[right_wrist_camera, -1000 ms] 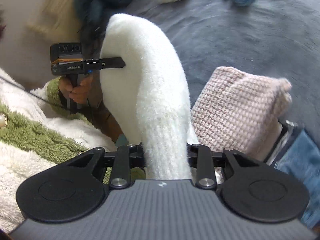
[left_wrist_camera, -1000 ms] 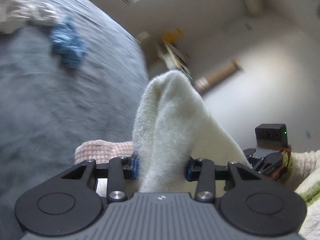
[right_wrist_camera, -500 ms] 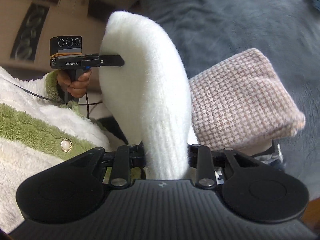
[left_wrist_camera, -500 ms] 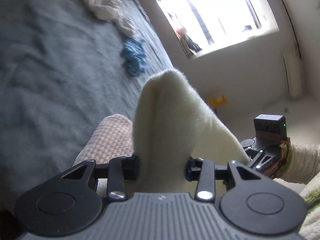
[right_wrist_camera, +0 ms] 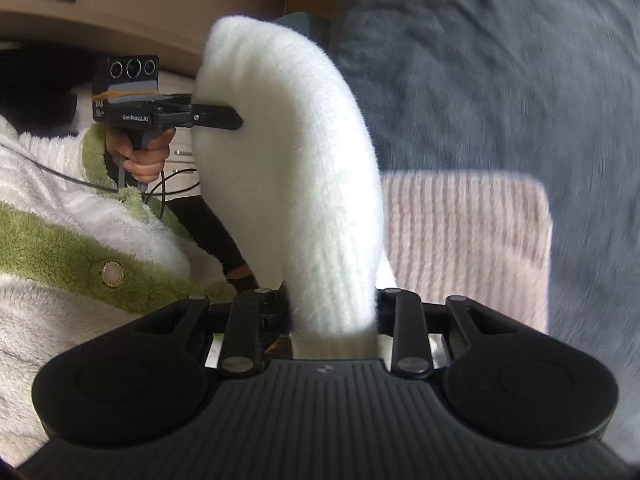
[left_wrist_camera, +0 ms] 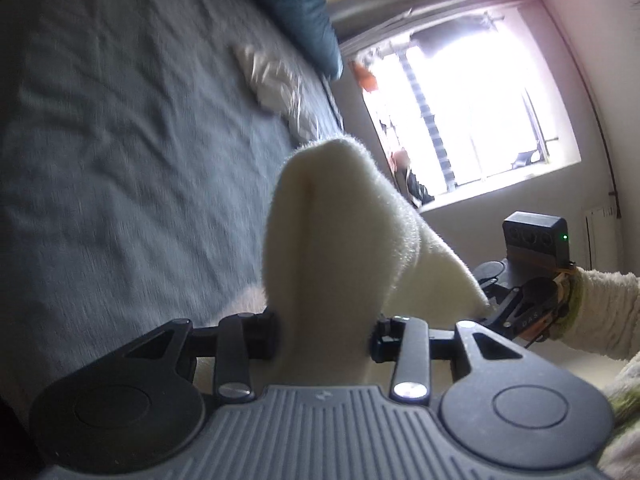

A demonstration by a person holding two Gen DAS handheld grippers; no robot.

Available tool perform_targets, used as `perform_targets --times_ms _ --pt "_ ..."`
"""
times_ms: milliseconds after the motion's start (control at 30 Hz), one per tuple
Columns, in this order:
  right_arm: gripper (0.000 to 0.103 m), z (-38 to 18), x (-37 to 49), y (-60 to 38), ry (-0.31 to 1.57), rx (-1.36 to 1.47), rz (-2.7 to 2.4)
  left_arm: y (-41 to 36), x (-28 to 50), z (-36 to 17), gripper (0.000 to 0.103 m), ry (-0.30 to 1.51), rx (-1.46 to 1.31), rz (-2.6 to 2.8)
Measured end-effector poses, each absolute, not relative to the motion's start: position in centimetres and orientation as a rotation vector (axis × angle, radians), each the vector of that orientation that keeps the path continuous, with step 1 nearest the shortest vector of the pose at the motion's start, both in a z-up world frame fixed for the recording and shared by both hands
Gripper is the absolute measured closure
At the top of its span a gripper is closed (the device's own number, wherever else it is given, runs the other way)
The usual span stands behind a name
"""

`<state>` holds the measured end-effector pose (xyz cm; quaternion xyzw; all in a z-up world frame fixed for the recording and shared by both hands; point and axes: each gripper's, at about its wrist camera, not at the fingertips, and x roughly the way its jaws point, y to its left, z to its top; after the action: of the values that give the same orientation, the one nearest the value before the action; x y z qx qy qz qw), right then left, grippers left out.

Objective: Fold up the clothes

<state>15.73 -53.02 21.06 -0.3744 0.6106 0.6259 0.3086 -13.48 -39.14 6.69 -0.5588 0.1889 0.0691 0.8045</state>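
1. Bedspread: blue-grey, wrinkled, fills the left of the left wrist view; a crumpled white cloth lies on it toward the far edge, beside a dark teal pillow.
2. Left gripper: jaws clenched on a fold of the fluffy white garment. The fold rises from between the jaws as a tall rounded hump, long axis running away from the camera, tip toward the window.
3. Garment span: from the hump the fabric slopes down to the right, where the right gripper holds its other end; a cream fuzzy sleeve shows behind that tool.
4. Right wrist view, left part: white and green fleece robe with a round button; a hand grips the handle of the left gripper, whose jaw tips are buried in the white garment.
5. Right gripper: jaws grasping the same garment, which stands up between them as a thick arch, long axis pointing away and leaning left toward the other tool. Garment held off the bed between both tools.
6. Folded pink knit: lies flat on the grey bedspread, just right of the white arch, blurred.
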Motion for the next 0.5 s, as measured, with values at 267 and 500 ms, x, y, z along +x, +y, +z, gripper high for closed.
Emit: perform_targets --times_ms 267,500 --pt "0.076 20.0 18.1 -44.6 1.349 -1.071 1.763 -32.6 -11.1 8.8 0.063 0.322 -1.007 0.208" --pt "0.076 14.4 21.5 -39.5 1.308 -1.028 1.796 -27.9 -8.8 4.3 0.064 0.318 -0.969 0.215"
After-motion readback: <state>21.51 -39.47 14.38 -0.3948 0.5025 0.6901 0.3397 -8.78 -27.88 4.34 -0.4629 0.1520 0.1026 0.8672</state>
